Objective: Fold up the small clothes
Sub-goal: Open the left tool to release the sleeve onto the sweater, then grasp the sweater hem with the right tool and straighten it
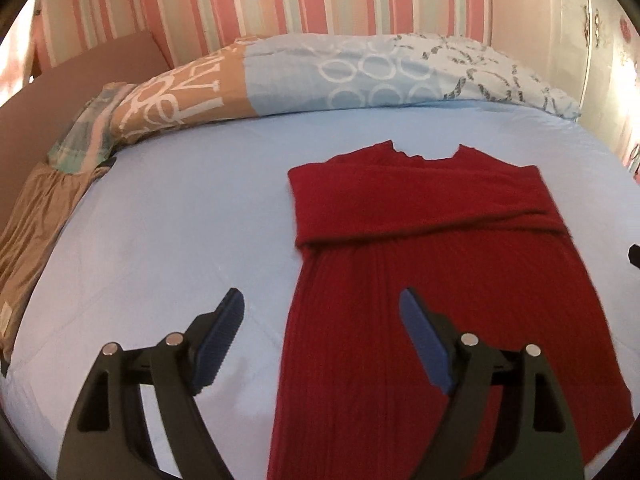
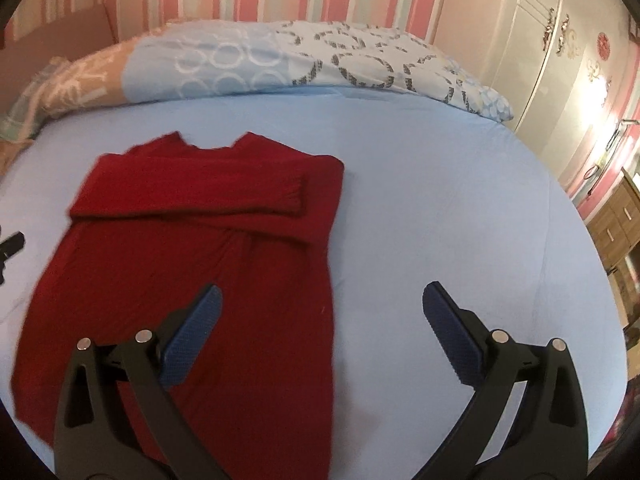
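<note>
A red knit sweater (image 1: 420, 280) lies flat on the light blue bed sheet (image 1: 180, 220), collar toward the pillows, both sleeves folded across the chest. It also shows in the right wrist view (image 2: 180, 248). My left gripper (image 1: 322, 304) is open and empty, above the sweater's lower left edge. My right gripper (image 2: 320, 300) is open and empty, above the sweater's lower right edge. The right gripper's tip shows at the far right of the left wrist view (image 1: 634, 256); the left gripper's tip shows at the far left of the right wrist view (image 2: 10, 246).
A patterned blue and tan duvet (image 1: 320, 76) is bunched along the head of the bed. A tan cloth (image 1: 36, 216) lies at the left side. A white wardrobe (image 2: 560, 60) and wooden drawers (image 2: 616, 224) stand to the right.
</note>
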The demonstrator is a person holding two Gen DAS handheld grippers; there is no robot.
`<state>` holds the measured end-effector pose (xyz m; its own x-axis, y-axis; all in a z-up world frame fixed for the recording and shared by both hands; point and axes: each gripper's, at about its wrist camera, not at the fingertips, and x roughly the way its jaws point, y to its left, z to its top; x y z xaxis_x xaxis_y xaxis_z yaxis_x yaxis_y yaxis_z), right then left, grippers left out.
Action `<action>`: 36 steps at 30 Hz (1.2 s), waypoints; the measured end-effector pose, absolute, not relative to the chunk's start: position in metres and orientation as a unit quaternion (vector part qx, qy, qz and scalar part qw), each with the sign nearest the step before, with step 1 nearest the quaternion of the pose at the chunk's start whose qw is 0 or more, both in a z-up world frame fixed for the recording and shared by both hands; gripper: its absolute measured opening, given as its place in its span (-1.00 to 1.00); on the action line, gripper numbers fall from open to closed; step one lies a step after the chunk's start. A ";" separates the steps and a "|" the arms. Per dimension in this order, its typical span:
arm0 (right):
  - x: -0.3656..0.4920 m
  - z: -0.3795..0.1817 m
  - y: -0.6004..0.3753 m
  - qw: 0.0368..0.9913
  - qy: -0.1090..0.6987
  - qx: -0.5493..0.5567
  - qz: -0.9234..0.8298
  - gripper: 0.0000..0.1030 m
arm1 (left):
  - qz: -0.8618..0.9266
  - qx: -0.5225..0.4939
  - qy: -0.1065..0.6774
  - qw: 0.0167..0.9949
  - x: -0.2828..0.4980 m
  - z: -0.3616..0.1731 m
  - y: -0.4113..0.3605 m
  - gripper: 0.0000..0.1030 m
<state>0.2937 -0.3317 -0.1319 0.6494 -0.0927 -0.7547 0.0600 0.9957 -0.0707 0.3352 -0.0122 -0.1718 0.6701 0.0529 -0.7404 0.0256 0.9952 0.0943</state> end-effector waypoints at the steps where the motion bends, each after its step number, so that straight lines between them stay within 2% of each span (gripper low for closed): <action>1: 0.286 -0.129 -0.333 0.908 0.416 -0.011 -0.038 0.94 | 0.007 0.043 0.405 0.913 0.325 -0.168 -0.009 0.57; 8: 0.197 -0.124 -0.342 0.914 0.405 0.014 -0.027 0.89 | 0.012 0.021 0.396 0.918 0.243 -0.159 0.015 0.62; 10: 0.172 -0.137 -0.349 0.909 0.414 0.003 -0.036 0.83 | 0.017 0.027 0.395 0.918 0.223 -0.164 0.022 0.62; 13: 0.148 -0.161 -0.364 0.896 0.441 0.012 -0.046 0.62 | 0.022 0.036 0.403 0.914 0.194 -0.177 0.034 0.62; 15: 0.139 -0.174 -0.369 0.889 0.454 0.021 -0.051 0.48 | 0.026 0.039 0.412 0.910 0.183 -0.187 0.040 0.62; 24: 0.133 -0.209 -0.356 0.876 0.481 0.044 -0.014 0.41 | 0.032 0.028 0.437 0.898 0.152 -0.212 0.055 0.62; 25: 0.136 -0.213 -0.353 0.872 0.487 0.042 -0.012 0.34 | 0.033 0.026 0.438 0.898 0.150 -0.213 0.057 0.62; 27: 0.139 -0.220 -0.351 0.865 0.499 0.050 -0.004 -0.12 | 0.031 0.024 0.440 0.897 0.148 -0.215 0.059 0.62; 28: 0.140 -0.221 -0.350 0.864 0.501 0.052 -0.001 -0.20 | 0.029 0.024 0.440 0.897 0.146 -0.216 0.059 0.62; 32: 0.137 -0.226 -0.347 0.860 0.507 0.062 0.015 -0.72 | 0.028 0.027 0.446 0.894 0.148 -0.221 0.061 0.62; 33: 0.136 -0.226 -0.345 0.859 0.507 0.063 0.018 -0.79 | 0.028 0.023 0.447 0.894 0.149 -0.222 0.062 0.62; 36: 0.132 -0.226 -0.343 0.860 0.505 0.063 0.021 -0.80 | 0.028 0.020 0.448 0.893 0.149 -0.225 0.063 0.62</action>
